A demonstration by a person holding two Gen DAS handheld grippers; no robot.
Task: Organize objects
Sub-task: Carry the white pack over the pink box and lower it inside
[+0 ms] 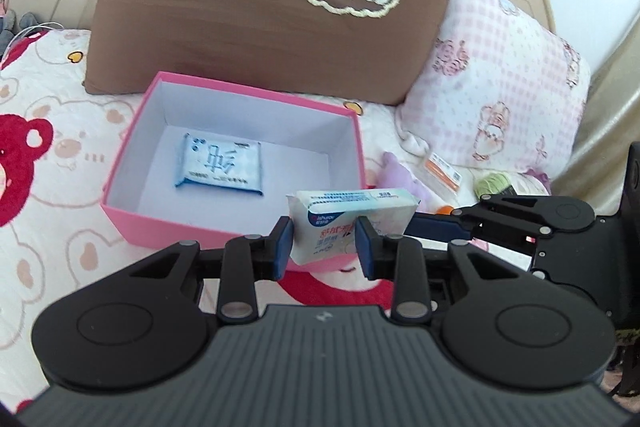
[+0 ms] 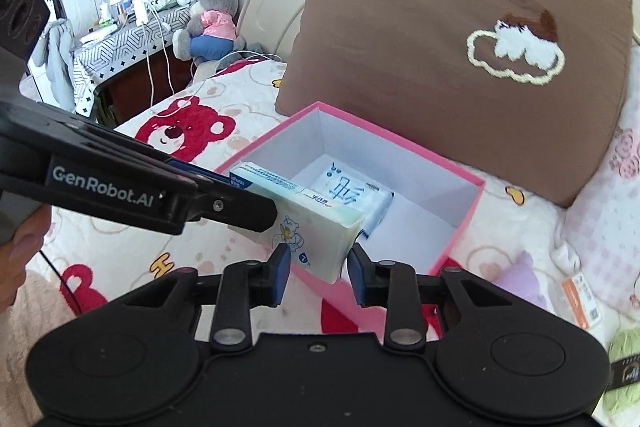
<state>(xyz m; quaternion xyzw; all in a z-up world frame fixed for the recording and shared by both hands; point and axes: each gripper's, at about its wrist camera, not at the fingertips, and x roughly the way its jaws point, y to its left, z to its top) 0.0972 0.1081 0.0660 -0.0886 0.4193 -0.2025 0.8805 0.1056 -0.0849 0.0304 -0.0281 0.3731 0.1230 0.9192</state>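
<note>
Item: tissue pack, white and blue. Held at both ends: left gripper is clamped on one end, right gripper on the other, jaws narrow on each. Position: raised over the near rim of the pink box, not yet inside. Long axis: laid roughly along that near wall. Box contents: one pack lying flat on the floor, toward the back. Judged: the box lies ahead of and below both grippers, neither nearer.

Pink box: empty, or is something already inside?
Not empty. The pink box stands open with no lid on it, and one blue-and-white packet lies flat on its white floor.
</note>
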